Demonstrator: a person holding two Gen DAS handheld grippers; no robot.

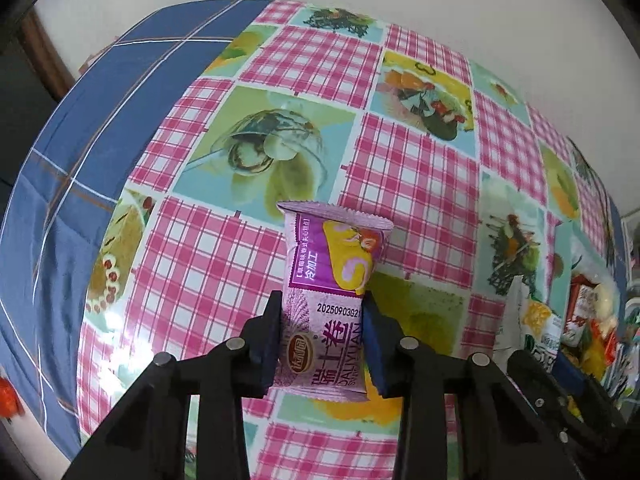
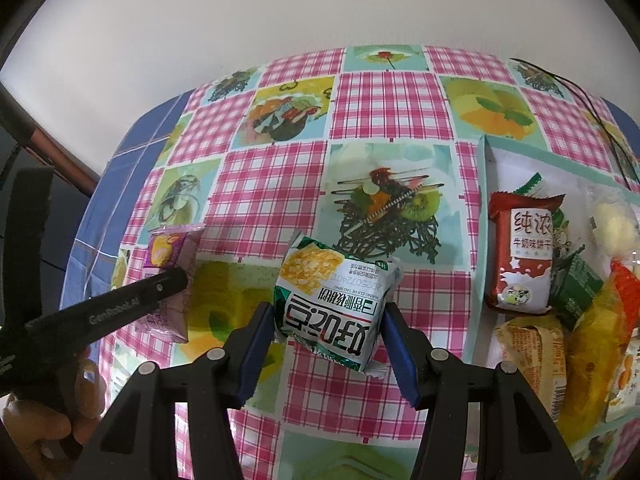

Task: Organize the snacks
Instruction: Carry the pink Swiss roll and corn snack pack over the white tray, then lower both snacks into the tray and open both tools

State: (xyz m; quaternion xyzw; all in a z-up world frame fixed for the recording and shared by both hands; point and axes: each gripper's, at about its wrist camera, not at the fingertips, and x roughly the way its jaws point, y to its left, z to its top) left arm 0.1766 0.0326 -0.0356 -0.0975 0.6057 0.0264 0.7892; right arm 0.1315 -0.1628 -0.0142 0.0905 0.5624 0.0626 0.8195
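Note:
My left gripper (image 1: 322, 312) is shut on a purple cake-roll packet (image 1: 332, 280) and holds it upright above the patterned tablecloth. The same packet (image 2: 170, 280) and left gripper (image 2: 176, 276) show at the left of the right wrist view. My right gripper (image 2: 330, 312) is shut on a green and white snack packet (image 2: 336, 300), held just above the cloth. A shallow white box (image 2: 486, 216) at the right holds several snack packets, among them a red milk-biscuit packet (image 2: 524, 256).
The table wears a pink-check and fruit-print cloth (image 1: 416, 176) over a blue cloth (image 1: 100, 120). A white wall stands behind. A black cable (image 2: 600, 120) runs at the far right. The snack box also shows at the right edge of the left wrist view (image 1: 516, 300).

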